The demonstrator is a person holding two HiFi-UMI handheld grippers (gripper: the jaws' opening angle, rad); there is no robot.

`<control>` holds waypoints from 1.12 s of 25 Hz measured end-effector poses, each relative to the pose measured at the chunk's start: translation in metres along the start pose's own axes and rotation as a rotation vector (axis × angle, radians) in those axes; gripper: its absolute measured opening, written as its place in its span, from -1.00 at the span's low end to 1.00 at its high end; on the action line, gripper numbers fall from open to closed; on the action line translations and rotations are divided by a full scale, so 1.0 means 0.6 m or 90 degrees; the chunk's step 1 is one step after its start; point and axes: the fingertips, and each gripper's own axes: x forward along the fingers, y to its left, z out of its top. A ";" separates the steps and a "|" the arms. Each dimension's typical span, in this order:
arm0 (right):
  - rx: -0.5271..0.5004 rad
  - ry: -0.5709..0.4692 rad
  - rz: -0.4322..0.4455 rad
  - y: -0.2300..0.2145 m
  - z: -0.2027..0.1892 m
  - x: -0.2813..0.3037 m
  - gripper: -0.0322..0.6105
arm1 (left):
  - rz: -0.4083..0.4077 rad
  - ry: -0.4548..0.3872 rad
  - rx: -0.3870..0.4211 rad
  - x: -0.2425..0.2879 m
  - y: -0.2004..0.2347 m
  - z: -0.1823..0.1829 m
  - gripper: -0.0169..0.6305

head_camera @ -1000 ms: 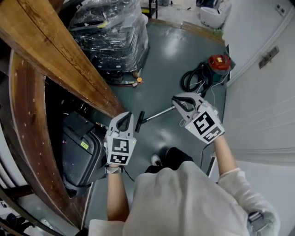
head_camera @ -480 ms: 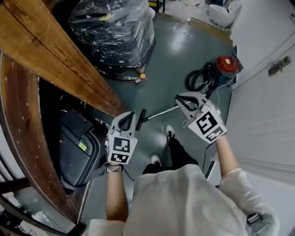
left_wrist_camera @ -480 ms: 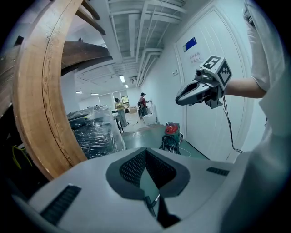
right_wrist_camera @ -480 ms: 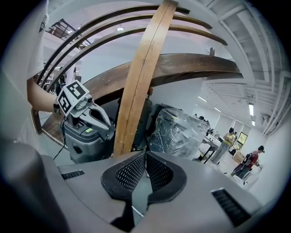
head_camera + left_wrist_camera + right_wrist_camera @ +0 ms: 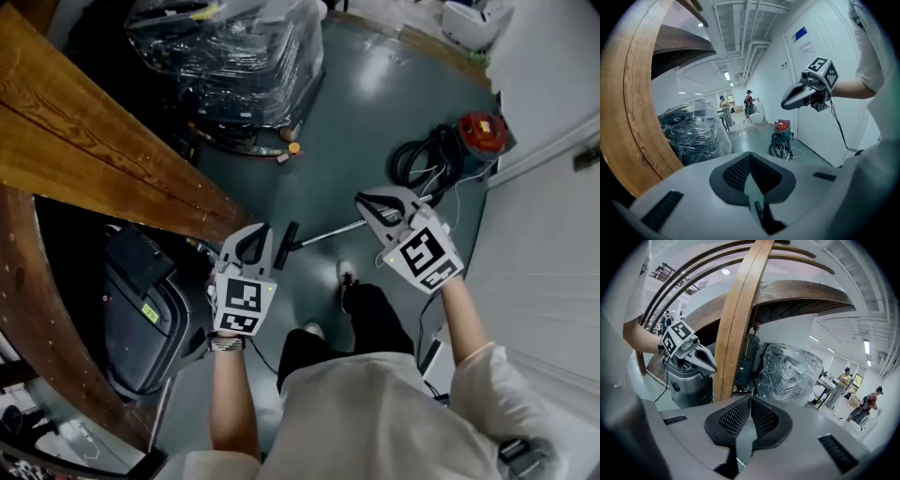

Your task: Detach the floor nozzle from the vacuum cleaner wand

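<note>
Within the last second a step has been taken toward the vacuum cleaner, and a shoe (image 5: 345, 273) is now planted near the wand (image 5: 330, 231). The left gripper (image 5: 251, 240) and right gripper (image 5: 368, 204) are both shut and empty, carried above the floor (image 5: 375, 103). The floor nozzle (image 5: 284, 246) lies there, seen between them and still joined to the wand. The approach is judged unfinished, as nothing has been grasped yet.

The left gripper (image 5: 253, 239) and the right gripper (image 5: 370, 204) were held out ahead of the body, well apart and both tilted downward. The jaws of each were seen pressed together with nothing between them. Both forearms (image 5: 230, 403) were bare, and the marker cubes (image 5: 240, 306) were turned upward.
</note>
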 end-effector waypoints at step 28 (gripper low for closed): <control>0.013 -0.039 0.097 0.061 -0.424 0.402 -0.80 | -0.013 0.031 -0.047 0.383 -0.012 -0.436 -0.95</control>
